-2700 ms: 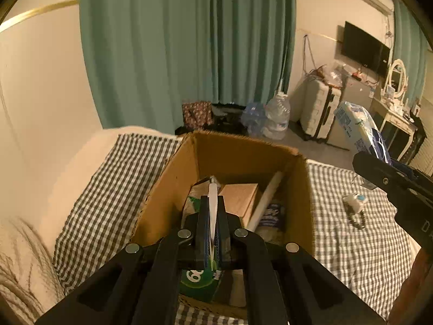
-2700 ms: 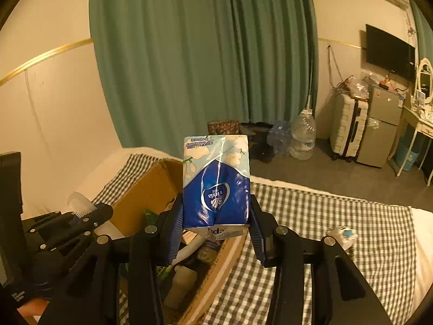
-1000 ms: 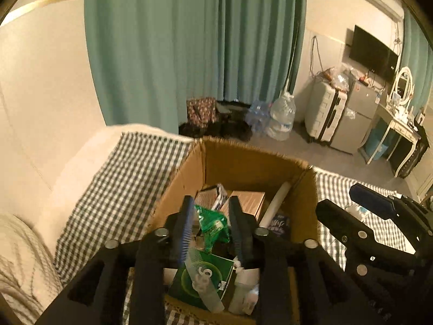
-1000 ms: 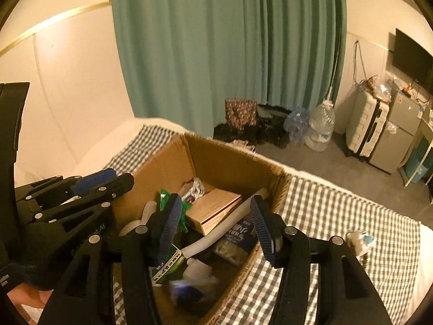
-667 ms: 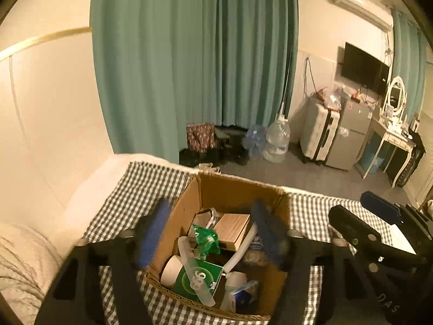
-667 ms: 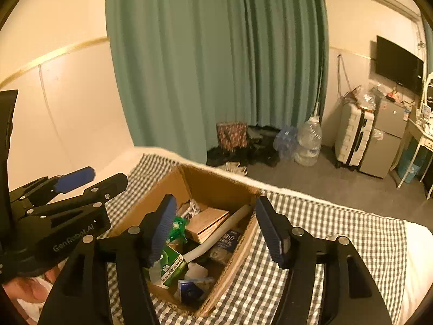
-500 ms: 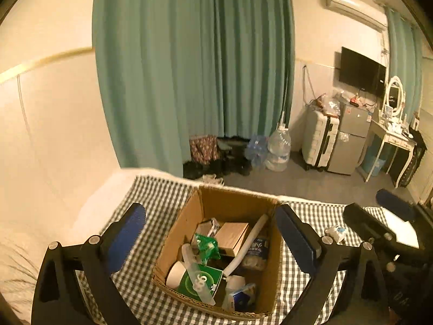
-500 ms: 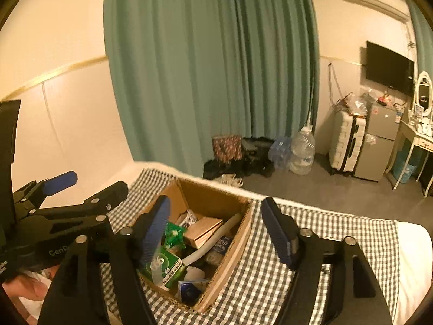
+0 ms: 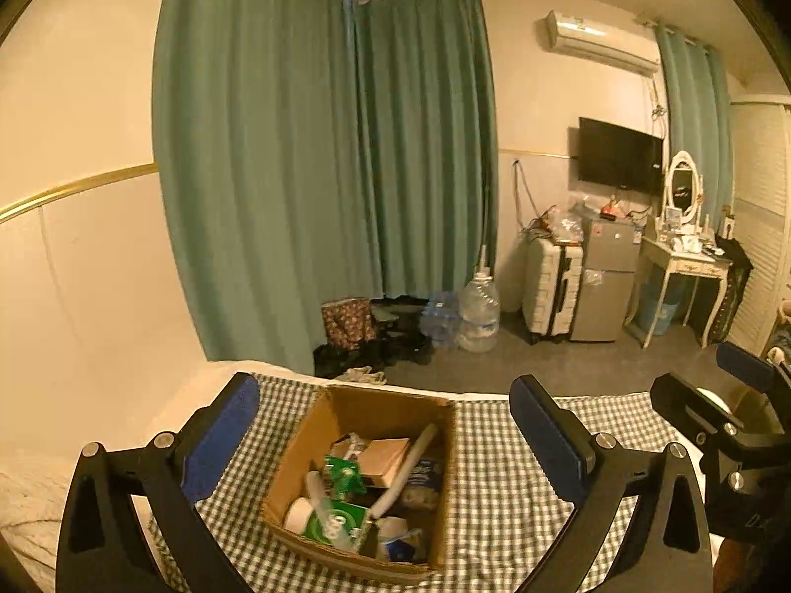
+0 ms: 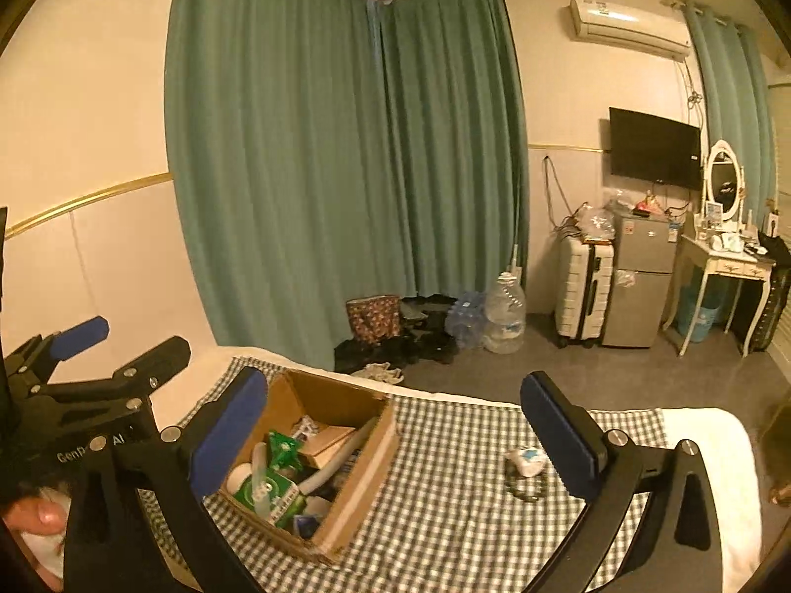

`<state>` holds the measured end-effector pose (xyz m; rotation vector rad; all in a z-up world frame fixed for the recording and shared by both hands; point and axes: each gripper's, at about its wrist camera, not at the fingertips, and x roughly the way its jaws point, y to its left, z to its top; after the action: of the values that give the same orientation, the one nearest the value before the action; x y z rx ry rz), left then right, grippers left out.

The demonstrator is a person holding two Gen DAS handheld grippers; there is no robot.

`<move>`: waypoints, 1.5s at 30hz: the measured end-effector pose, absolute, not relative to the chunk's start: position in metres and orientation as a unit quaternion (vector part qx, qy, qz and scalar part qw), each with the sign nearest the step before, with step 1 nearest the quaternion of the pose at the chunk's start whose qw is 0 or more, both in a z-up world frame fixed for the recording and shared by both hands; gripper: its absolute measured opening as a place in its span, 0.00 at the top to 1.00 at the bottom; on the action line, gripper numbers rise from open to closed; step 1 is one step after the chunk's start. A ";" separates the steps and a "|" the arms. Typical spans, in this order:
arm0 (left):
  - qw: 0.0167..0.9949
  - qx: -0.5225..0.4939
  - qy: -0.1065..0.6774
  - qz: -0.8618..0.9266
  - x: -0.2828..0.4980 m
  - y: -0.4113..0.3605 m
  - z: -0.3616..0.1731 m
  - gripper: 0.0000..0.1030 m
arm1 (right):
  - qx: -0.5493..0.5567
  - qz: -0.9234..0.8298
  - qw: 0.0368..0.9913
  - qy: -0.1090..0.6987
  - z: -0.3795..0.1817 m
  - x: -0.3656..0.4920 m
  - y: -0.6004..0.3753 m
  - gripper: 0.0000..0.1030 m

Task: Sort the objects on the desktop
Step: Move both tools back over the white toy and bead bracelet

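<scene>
checked cloth [image 10: 445, 519] covers the surface, and on it the cardboard box [image 10: 366, 464] sits full of sorted things: a green packet [image 9: 341, 519], a white tube [image 9: 405, 464], a small brown carton [image 9: 385, 454]. well apart to its right lies the last loose piece, a small white and blue item [image 10: 526, 459] beside something dark (too small to name, perhaps a cable). it looks light and a little soft, so pinch it across the middle. left gripper [image 9: 383, 440] and right gripper [image 10: 393, 432] both hang above, spread wide, holding nothing.
</scene>
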<state>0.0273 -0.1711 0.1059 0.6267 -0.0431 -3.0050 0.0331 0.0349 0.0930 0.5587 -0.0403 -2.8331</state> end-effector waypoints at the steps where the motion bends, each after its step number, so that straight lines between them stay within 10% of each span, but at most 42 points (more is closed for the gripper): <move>1: 0.034 0.206 -0.007 -0.978 0.028 -0.166 0.107 0.00 | 0.190 -0.974 0.123 -0.013 0.094 0.036 0.039 0.00; 45: -0.069 0.302 -0.060 -0.949 -0.055 -0.018 0.008 0.00 | 0.286 -0.956 0.017 -0.059 0.007 -0.016 0.227 0.00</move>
<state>-0.0549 -0.0182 0.0078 0.9936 -0.1981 -3.1190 -0.0161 0.2273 0.0066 0.8880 -0.1848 -2.9728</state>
